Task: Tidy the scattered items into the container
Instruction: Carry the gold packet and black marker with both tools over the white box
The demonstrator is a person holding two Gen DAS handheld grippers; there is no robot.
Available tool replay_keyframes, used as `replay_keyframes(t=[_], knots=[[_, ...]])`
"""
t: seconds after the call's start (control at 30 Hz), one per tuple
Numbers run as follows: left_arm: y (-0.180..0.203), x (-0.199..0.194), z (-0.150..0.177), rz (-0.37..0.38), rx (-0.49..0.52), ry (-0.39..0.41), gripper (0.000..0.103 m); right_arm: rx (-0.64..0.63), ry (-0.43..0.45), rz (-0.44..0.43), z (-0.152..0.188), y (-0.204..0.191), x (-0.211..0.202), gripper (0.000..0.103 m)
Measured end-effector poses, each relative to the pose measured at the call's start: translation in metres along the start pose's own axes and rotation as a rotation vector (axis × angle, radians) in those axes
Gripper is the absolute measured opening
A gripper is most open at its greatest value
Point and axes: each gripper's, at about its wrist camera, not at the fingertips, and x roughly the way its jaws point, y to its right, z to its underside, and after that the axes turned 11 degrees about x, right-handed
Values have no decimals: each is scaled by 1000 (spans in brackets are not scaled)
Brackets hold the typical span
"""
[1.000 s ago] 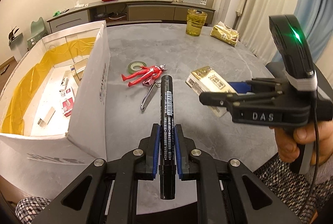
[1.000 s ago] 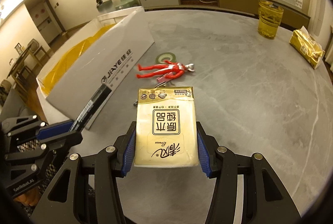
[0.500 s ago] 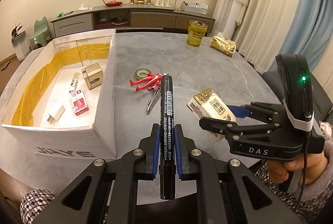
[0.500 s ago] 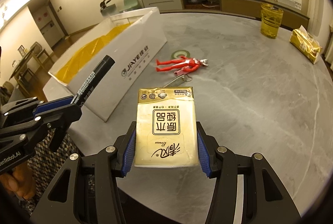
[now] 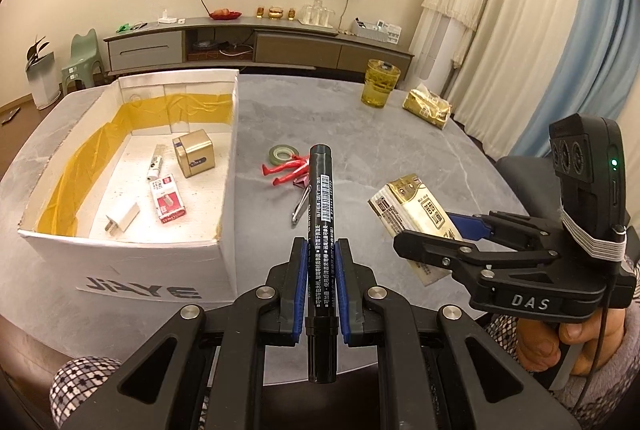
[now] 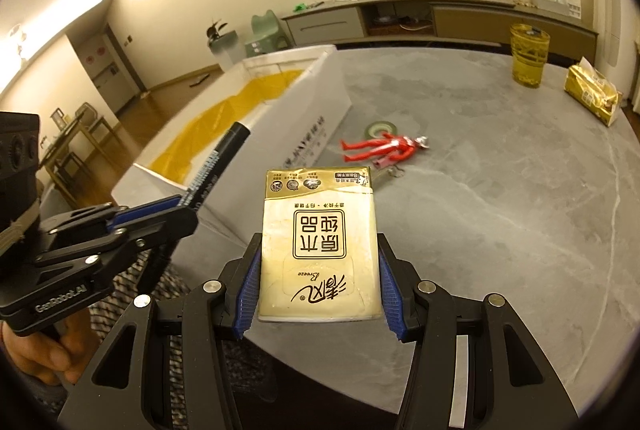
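Observation:
My left gripper [image 5: 321,250] is shut on a black marker [image 5: 320,206], held above the table's near edge just right of the white cardboard box [image 5: 132,262]. My right gripper [image 6: 318,262] is shut on a gold tissue pack [image 6: 318,242], raised over the front of the table. In the left wrist view that tissue pack [image 5: 412,214] and the right gripper [image 5: 432,242] sit to my right. On the table lie a red toy figure [image 5: 286,170], a green tape roll [image 5: 284,154] and a metal nail clipper [image 5: 301,206]. The box holds a gold cube, a red packet, a white charger and a small tube.
A yellow glass [image 5: 380,83] and a second gold tissue pack [image 5: 426,108] stand at the table's far right. A person's hand [image 5: 576,338] grips the right tool. Bare grey tabletop [image 6: 500,198] spreads right of the toy. A sideboard lines the far wall.
Both grippers have risen and pulled back toward the table's near edge, still holding the marker and the tissue pack. The box interior has come into fuller view.

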Motion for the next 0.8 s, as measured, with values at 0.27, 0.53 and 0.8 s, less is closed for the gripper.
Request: replay_keyframes(t=[0.27,0.53,0.8], knots=[[-23,-21,0,-10,-40,38,14,-36,8,-45,-5,-31,-7,54],[-51,-37,-1,-31,-78,64,14,-85,11,-63,-10,-62,-9,54],[-77,-51,0,-56,-94,76,14,-126,3,-64,-16,-86,-3,54]])
